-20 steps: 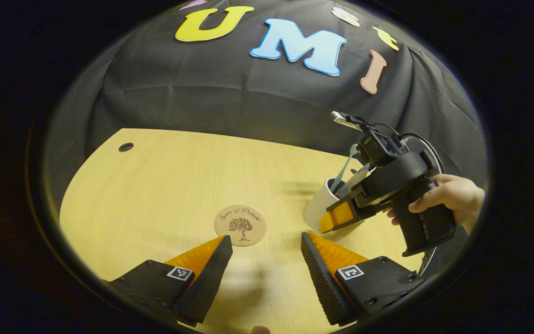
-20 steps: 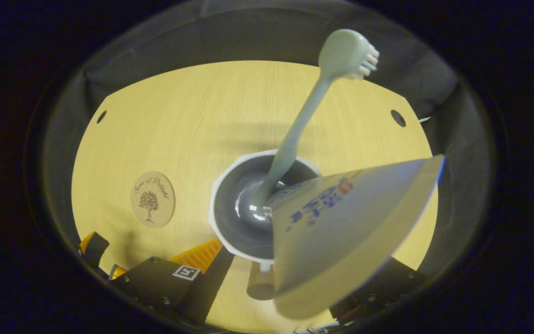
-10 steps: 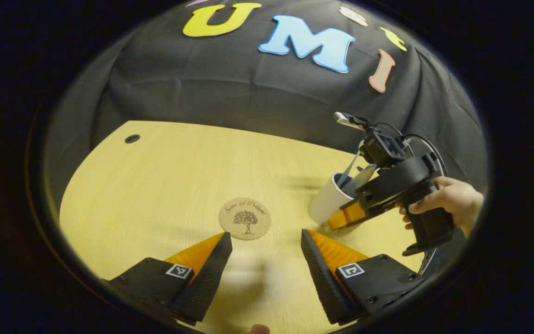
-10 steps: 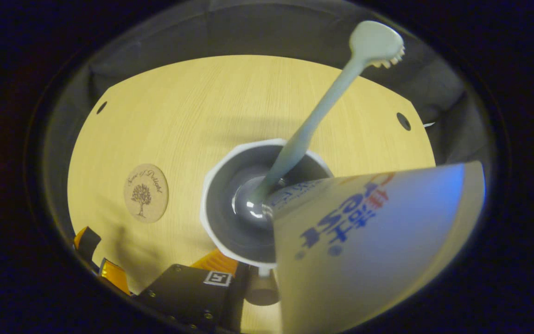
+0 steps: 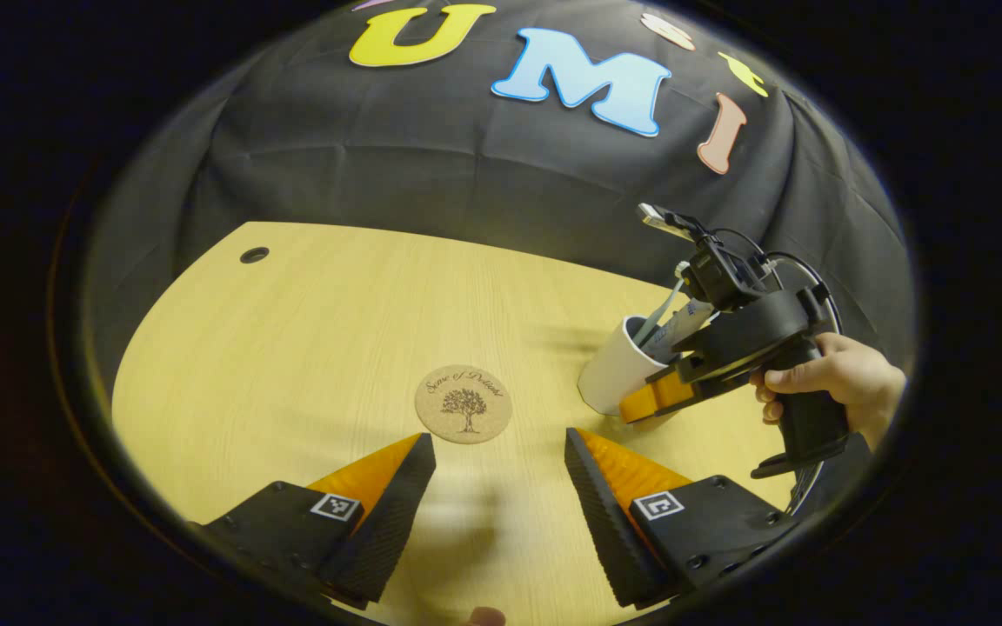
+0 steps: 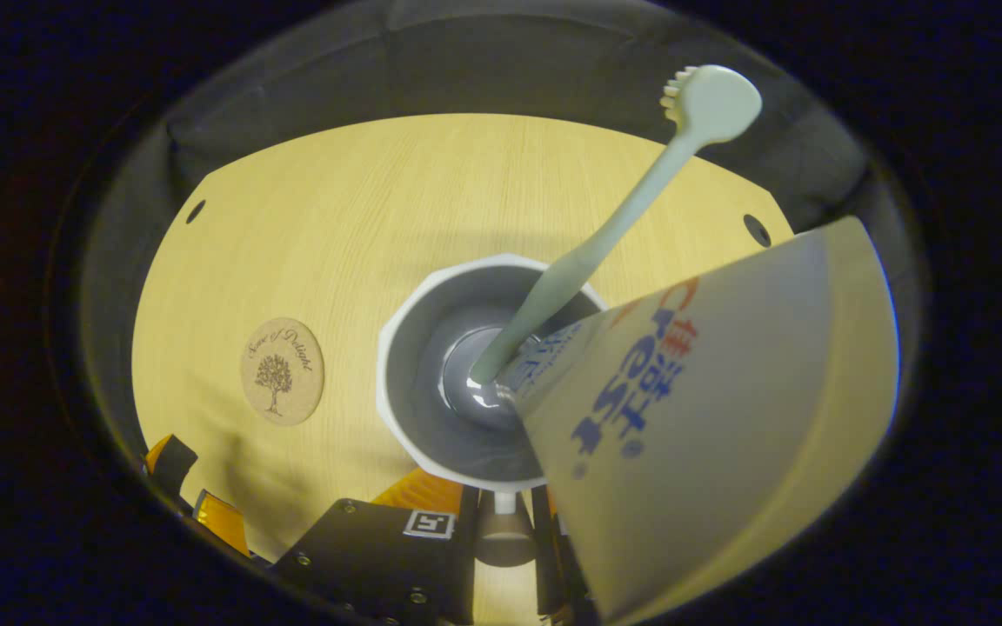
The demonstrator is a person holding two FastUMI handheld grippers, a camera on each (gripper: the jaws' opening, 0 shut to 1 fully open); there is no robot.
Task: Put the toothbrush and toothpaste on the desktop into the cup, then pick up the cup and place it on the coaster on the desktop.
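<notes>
Gripping the cup's (image 6: 431, 365) handle, the right gripper (image 6: 501, 530) is clamped; the left gripper's (image 5: 501, 487) fingers gape wide.

Wooden desktop (image 5: 310, 348) — coaster (image 5: 464, 404), cup (image 5: 614, 378).

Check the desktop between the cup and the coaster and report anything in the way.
Nothing visible: bare desktop lies between the cup and the coaster. The left gripper hangs open nearer the camera, beside that path.
</notes>
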